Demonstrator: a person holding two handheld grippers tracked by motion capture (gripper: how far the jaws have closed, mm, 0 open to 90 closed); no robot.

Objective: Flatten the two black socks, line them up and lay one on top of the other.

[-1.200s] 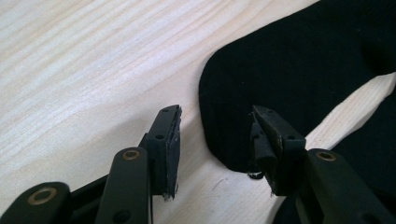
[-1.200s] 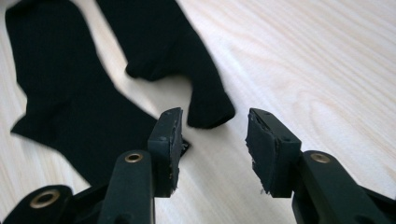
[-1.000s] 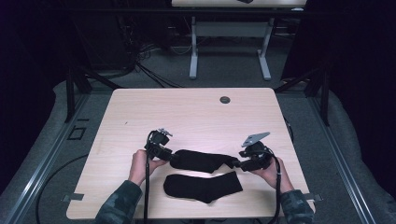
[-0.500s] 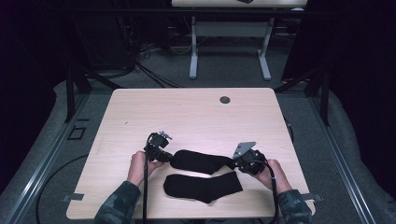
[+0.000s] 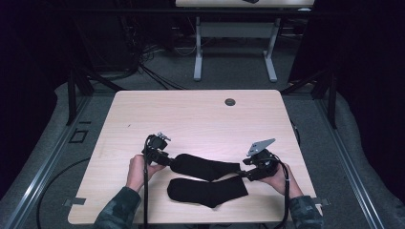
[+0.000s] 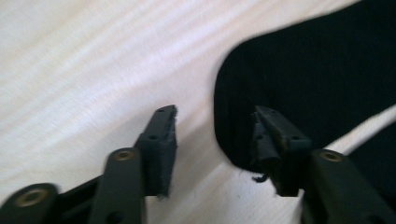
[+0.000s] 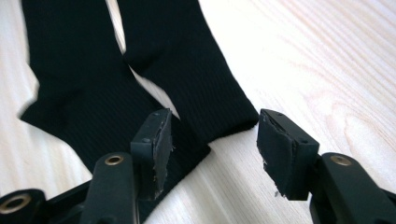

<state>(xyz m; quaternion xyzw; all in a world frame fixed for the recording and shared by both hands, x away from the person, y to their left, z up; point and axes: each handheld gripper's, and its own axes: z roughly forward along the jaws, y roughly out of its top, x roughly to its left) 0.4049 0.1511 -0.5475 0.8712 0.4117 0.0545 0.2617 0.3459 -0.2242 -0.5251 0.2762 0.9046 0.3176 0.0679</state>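
Upper black sock [image 5: 206, 166] lies flat on the tabletop [image 5: 200, 119] beside the lower sock [image 5: 208, 191], both hand-held grippers, left [image 5: 165, 160] and right [image 5: 244, 170], just opened, released at its ends.

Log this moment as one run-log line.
left gripper: open, jaws just opened, at toe of upper sock | right gripper: open, jaws just opened, at its cuff | lower sock: flat on table

You look forward and down from above your own edge of the table [image 5: 200, 114], taking in its whole top, while each gripper view sits low and close over the near edge, and all three share the two black socks [image 5: 205, 168] [image 6: 299, 79] [image 7: 187, 60].
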